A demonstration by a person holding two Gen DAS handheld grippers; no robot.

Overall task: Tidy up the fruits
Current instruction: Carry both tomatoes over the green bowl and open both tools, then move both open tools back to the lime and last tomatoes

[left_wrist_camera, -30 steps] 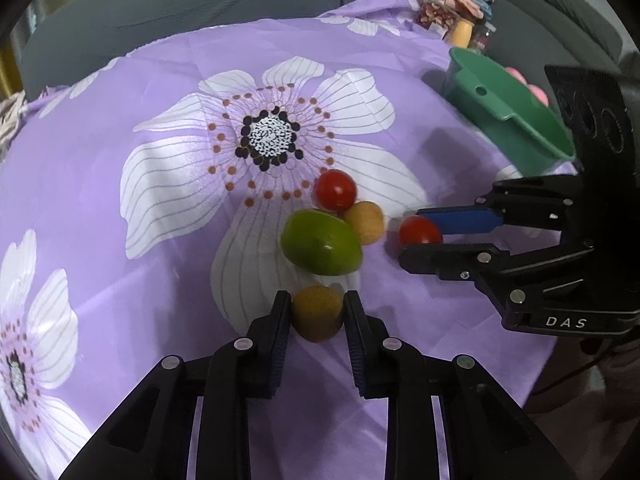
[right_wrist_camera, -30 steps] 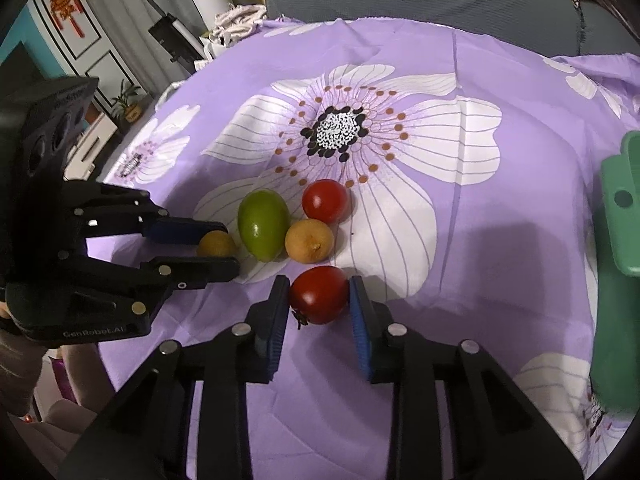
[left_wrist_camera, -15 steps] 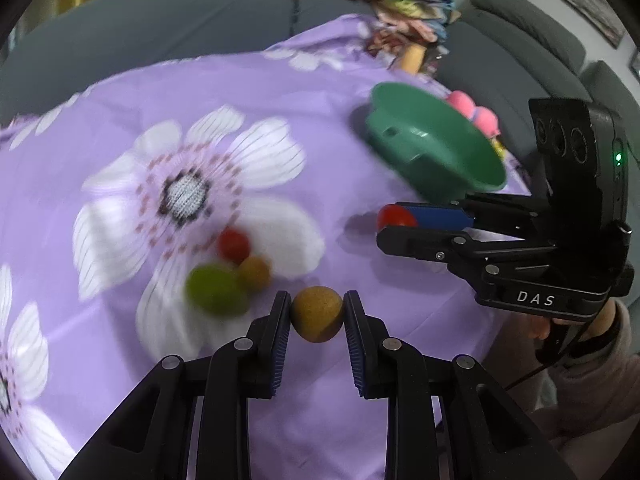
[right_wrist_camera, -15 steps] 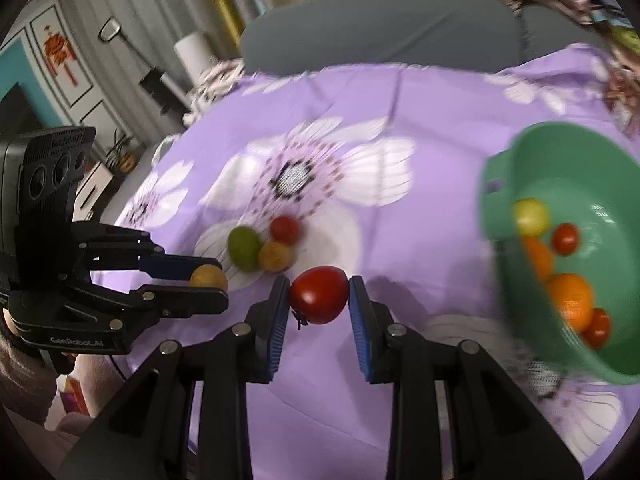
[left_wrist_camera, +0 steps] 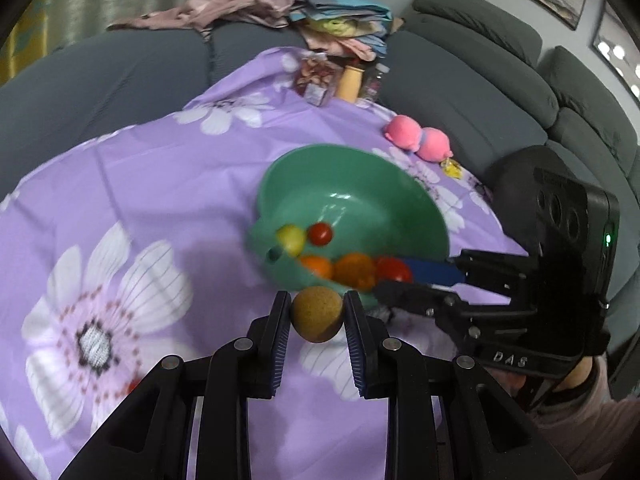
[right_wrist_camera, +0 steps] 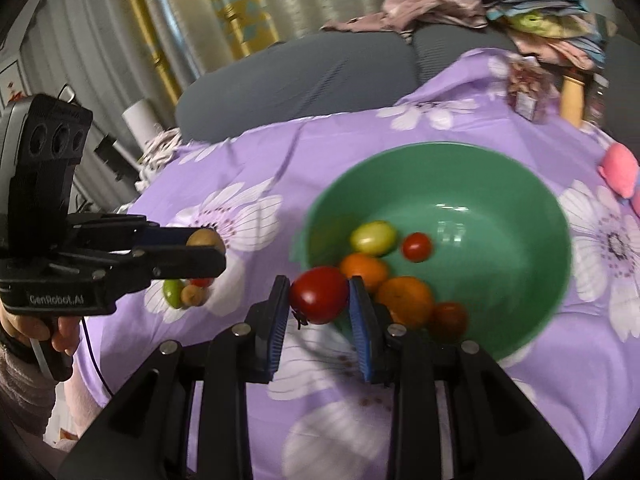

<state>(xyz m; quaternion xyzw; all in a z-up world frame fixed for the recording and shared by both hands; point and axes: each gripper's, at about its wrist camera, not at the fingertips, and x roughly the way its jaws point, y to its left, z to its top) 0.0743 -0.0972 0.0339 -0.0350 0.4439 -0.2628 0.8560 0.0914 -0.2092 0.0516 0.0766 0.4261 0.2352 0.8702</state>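
Two black two-finger grippers are seen, each clamped on a fruit. The left gripper (left_wrist_camera: 316,314) has its blue-padded jaws closed on a round brownish-tan rough-skinned fruit (left_wrist_camera: 317,313), held above the purple flower-printed cloth (left_wrist_camera: 152,184) just short of the near rim of the green plastic bowl (left_wrist_camera: 352,184). The right gripper (right_wrist_camera: 319,298) is clamped on a glossy red tomato (right_wrist_camera: 319,294), which is held over the bowl's near-left rim (right_wrist_camera: 316,216).

Inside the bowl, a yellow-green oval fruit (right_wrist_camera: 373,237), a small red cherry tomato (right_wrist_camera: 416,246), two orange citrus fruits (right_wrist_camera: 405,300) and a darker red tomato (right_wrist_camera: 449,319) are gathered toward the near side; the far half of the basin is left bare. Open cloth lies all round the bowl, widest toward the left edge of the table.

Three fruits remain on the cloth near the left side, partly hidden behind the left gripper in the right wrist view: a green one (right_wrist_camera: 173,294), a tan one (right_wrist_camera: 193,295) and a red one (right_wrist_camera: 201,281).

Toward the far right corner of the table, a pink plush toy (left_wrist_camera: 418,142), a small patterned packet (left_wrist_camera: 316,80) and a beige cylindrical bottle (left_wrist_camera: 350,83) are set. A grey sofa (left_wrist_camera: 472,92) wraps the far and right sides, with folded clothes (left_wrist_camera: 248,0) piled on its back, and pale curtains (right_wrist_camera: 248,4) hang behind.
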